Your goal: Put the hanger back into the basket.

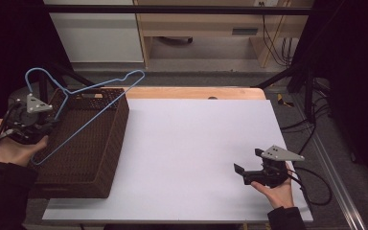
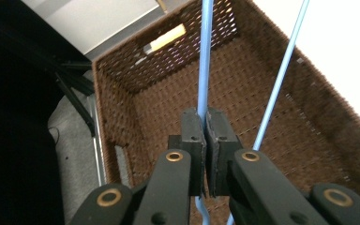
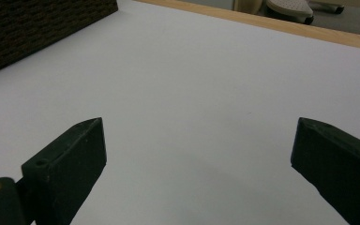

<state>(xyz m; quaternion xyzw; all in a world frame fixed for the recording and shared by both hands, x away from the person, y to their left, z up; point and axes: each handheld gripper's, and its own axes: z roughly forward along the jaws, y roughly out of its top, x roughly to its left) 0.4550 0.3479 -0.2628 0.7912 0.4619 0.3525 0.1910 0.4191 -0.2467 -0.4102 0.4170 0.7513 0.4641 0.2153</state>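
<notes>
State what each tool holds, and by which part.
The left tool pinches the blue wire hanger on one wire near its neck; the right tool holds nothing.

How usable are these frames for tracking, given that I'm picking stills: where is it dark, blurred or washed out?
High view: dark edges, evenly lit white table sheet, thin light-blue wire hanger sharp. Left gripper view: the left hand-held gripper and its jaws soft, brown woven basket crisp, white sheet beyond it overexposed. Right gripper view: the right hand-held gripper has dark, soft jaws, and the sheet is flat and featureless.
</notes>
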